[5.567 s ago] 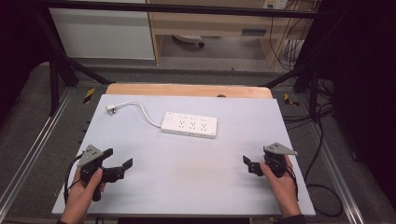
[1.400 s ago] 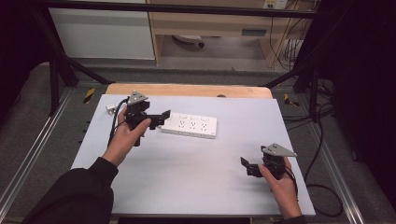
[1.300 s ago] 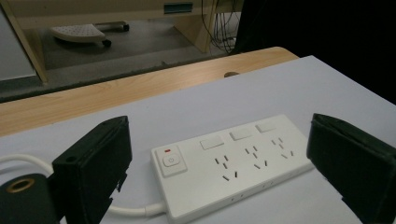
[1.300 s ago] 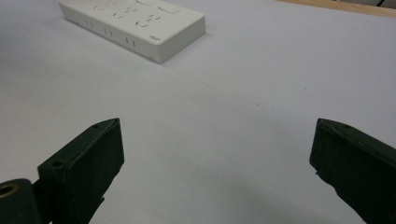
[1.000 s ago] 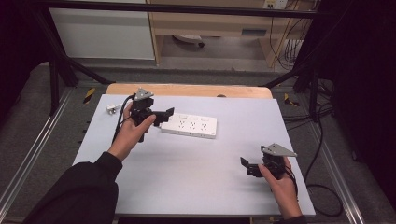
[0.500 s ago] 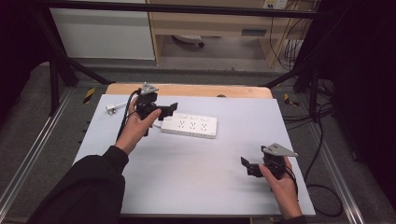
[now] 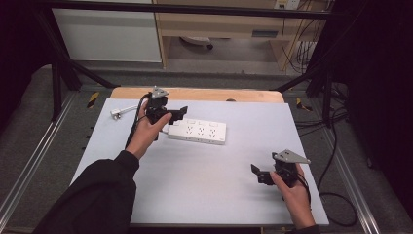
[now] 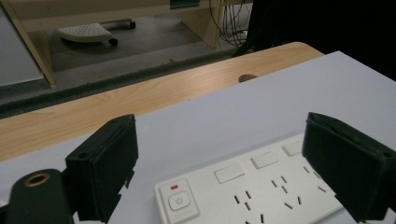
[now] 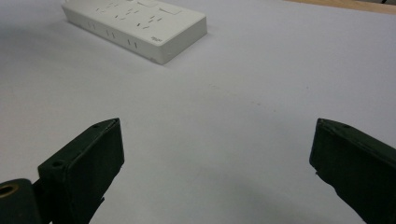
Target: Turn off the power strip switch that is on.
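Note:
A white power strip lies across the back middle of the pale table. Its white cable runs left to a plug. My left gripper hovers over the strip's left end. In the left gripper view the left gripper is open, its jaws have just been closing a little, and they stand on either side of the strip and its power button without pressing on it. My right gripper rests open at the front right. In the right gripper view the right gripper has bare table between its jaws, with the strip far off.
A wooden strip edges the table's far side. Beyond it stand a white cabinet and a wooden shelf unit. Dark frame rails and loose cables run along the right side.
The left hand has moved right and a little down, from above the cable to the strip's left end. The right hand has stayed put.

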Tool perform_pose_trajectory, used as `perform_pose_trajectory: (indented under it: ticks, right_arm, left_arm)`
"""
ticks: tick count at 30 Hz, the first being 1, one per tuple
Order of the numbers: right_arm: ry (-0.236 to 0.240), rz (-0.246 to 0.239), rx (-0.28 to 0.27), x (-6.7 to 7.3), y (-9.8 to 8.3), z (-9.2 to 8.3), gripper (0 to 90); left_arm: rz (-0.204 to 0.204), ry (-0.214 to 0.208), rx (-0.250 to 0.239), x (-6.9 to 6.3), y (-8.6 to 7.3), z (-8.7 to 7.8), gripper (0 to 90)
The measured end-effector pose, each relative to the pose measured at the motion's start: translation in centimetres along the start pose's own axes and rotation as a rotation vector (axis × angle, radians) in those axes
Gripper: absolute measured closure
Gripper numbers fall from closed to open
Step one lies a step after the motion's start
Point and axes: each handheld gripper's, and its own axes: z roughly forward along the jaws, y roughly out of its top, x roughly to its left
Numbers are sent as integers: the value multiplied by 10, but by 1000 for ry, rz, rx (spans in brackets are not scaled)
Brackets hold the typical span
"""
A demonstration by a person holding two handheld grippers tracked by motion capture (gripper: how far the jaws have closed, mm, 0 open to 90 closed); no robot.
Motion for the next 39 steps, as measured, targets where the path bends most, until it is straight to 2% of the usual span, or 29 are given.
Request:
perform_pose_trajectory:
  ticks: [2, 3, 5, 11, 15, 19, 22, 26, 31, 39]
  right_arm:
    - [0, -2, 1, 0, 0, 0, 35]
    - [-1, -4, 1, 0, 0, 0, 35]
    - [0, -4, 2, 0, 0, 0, 35]
    - [3, 0, 0, 0, 0, 0, 36]
    - [4, -4, -3, -1, 0, 0, 36]
    - [5, -3, -2, -1, 0, 0, 36]
    - [7, -1, -3, -1, 1, 0, 36]
    - [7, -2, -3, -1, 1, 0, 36]
    - [6, -5, -3, -1, 1, 0, 36]
    - [8, -7, -3, -1, 1, 0, 37]
  left_arm:
    - [11, -10, -6, -1, 0, 1, 121]
    - [10, -12, -6, -2, -1, 2, 161]
    - [16, -9, -4, -4, -1, 5, 183]
    - [23, -7, 8, -9, -1, 12, 203]
    - [1, -7, 15, -9, -1, 17, 291]
    - [-5, 3, 19, -9, -1, 20, 406]
    - [10, 14, 15, -9, -2, 22, 495]
    - [-1, 4, 27, -8, -5, 27, 585]
    - [23, 4, 53, -11, -9, 33, 649]
    - [20, -13, 54, -12, -12, 38, 721]
